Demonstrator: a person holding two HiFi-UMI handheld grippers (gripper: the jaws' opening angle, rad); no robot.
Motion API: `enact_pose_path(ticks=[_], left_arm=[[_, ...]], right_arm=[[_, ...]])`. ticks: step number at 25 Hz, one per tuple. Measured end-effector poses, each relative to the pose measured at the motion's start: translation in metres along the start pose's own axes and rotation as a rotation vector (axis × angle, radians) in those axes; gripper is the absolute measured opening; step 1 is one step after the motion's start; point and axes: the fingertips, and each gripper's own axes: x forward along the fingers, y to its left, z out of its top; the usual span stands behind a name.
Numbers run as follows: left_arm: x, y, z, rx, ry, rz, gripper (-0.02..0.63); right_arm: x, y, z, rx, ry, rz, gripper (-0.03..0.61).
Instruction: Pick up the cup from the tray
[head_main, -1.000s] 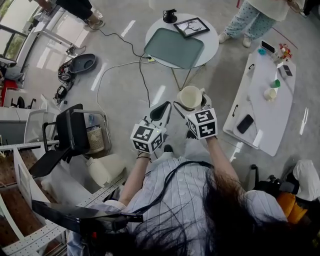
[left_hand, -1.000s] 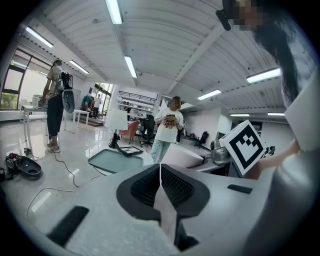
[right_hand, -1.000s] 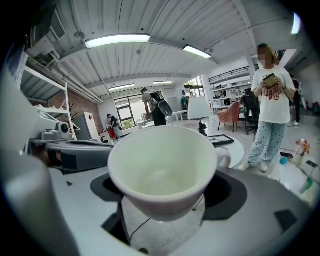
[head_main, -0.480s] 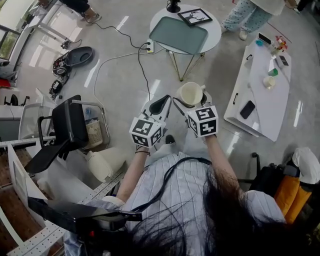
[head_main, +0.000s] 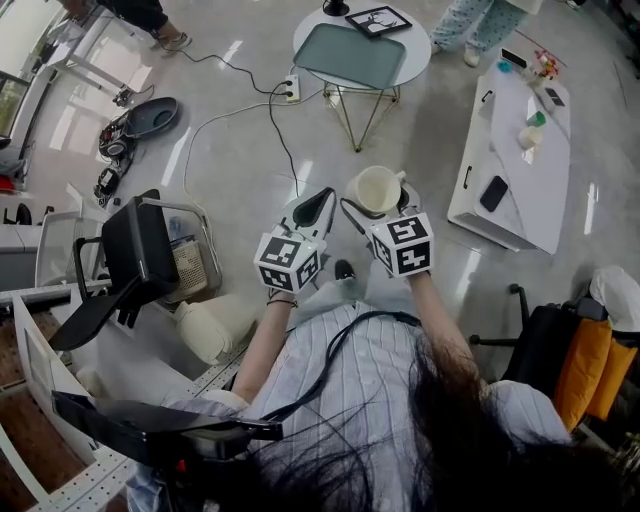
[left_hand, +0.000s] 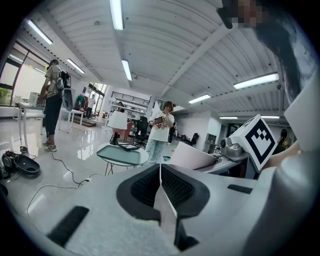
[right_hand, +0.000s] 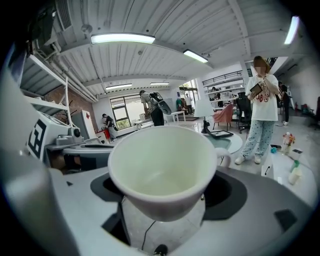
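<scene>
Both jaws of the right gripper (head_main: 374, 203) clamp the upright white cup (head_main: 378, 188) at mid-frame; the left gripper (head_main: 321, 203) beside it has its jaws pressed together, holding nothing.

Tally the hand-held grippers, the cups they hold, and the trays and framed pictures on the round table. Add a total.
Hand-held grippers: 2 (left hand-held gripper, right hand-held gripper)
Cup: 1, held by the right hand-held gripper
Tray: 1
Framed picture: 1
Total: 5

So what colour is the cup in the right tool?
The cup is plain creamy white; the right gripper view shows it best.
</scene>
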Motion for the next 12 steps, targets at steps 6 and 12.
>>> enact_pose_path(ticks=[6, 12], left_arm=[[-0.012, -0.010, -0.006, 0.002, -0.009, -0.014, 0.014], [-0.018, -0.014, -0.005, 0.004, -0.019, -0.017, 0.014]], right_arm=[[-0.015, 0.014, -0.014, -0.008, 0.008, -0.004, 0.411], [-0.021, 0.024, -0.017, -0.020, 0.009, 0.004, 0.411]])
